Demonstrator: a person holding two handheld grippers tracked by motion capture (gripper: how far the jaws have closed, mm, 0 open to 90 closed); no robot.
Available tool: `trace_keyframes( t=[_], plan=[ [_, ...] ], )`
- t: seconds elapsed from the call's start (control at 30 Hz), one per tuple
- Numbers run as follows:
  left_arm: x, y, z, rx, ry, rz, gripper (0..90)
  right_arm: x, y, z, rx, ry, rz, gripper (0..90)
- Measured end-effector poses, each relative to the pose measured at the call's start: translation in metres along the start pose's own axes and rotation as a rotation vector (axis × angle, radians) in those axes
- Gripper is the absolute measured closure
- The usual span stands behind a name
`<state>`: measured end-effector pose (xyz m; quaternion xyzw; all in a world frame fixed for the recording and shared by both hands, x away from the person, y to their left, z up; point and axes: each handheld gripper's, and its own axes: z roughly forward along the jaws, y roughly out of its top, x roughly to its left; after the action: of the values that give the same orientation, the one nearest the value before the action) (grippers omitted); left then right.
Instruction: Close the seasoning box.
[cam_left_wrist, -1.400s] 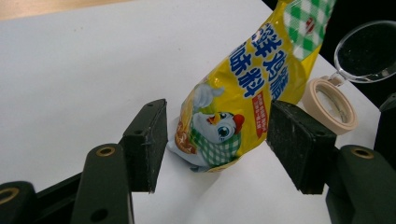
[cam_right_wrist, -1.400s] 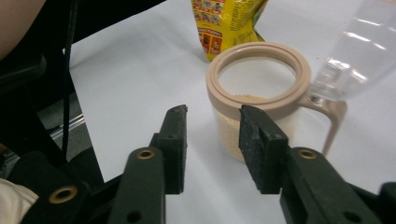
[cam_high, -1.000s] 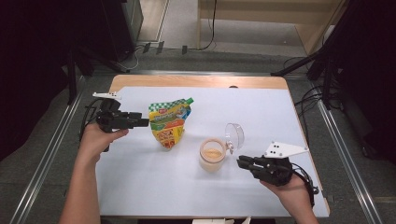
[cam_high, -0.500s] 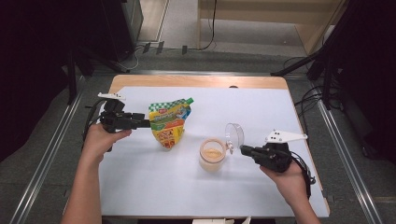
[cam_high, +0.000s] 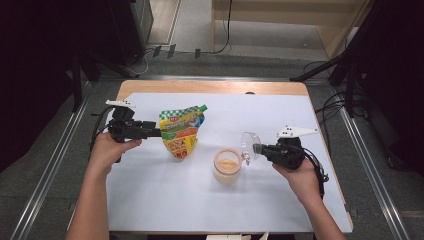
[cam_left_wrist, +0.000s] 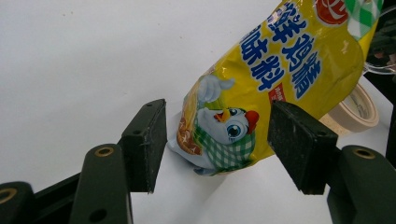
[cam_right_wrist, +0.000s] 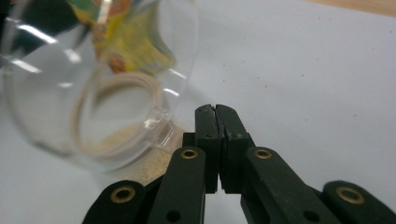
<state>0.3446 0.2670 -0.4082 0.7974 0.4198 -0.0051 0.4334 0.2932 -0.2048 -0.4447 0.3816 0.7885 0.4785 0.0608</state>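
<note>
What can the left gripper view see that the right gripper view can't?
Left gripper view: a cartoon chick on the yellow seasoning pouch, standing between the left gripper's open jaws. Right gripper view: the right gripper's jaws shut together, behind the jar's raised clear lid. Both: the pouch, the jar of powder, and the white table.

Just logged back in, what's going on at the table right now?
A person works two grippers over a white table. The left gripper has its fingers open around the lower end of a yellow seasoning pouch, not pressing it. The right gripper is shut with nothing between its fingers, its tip by the clear hinged lid of a small jar of pale granules. The lid stands open.
</note>
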Motion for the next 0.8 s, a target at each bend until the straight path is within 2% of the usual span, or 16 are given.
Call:
trace_keyframes(
  t=[0.1, 0.3, 0.4, 0.57, 0.6, 0.8],
  plan=[
    [0.0, 0.0, -0.001, -0.003, 0.003, 0.004, 38.6, -0.002, 0.003, 0.005, -0.002, 0.016, 0.017, 90.0],
    [-0.001, 0.0, 0.0, -0.002, 0.009, 0.001, 38.5, 0.009, 0.007, 0.005, -0.005, 0.023, -0.002, 90.0],
    [-0.002, 0.0, -0.001, -0.022, 0.011, 0.018, 38.7, 0.011, 0.007, 0.004, -0.005, 0.02, -0.007, 90.0],
    [-0.002, 0.0, -0.003, -0.029, 0.01, 0.019, 38.6, 0.016, 0.009, 0.003, -0.011, 0.027, -0.014, 90.0],
    [-0.001, 0.0, -0.002, -0.023, 0.006, 0.014, 38.6, 0.022, 0.01, 0.002, -0.014, 0.037, -0.027, 90.0],
    [-0.002, 0.0, 0.0, -0.019, 0.006, 0.019, 38.6, 0.035, 0.013, 0.003, -0.012, 0.043, -0.082, 88.9]
  ],
)
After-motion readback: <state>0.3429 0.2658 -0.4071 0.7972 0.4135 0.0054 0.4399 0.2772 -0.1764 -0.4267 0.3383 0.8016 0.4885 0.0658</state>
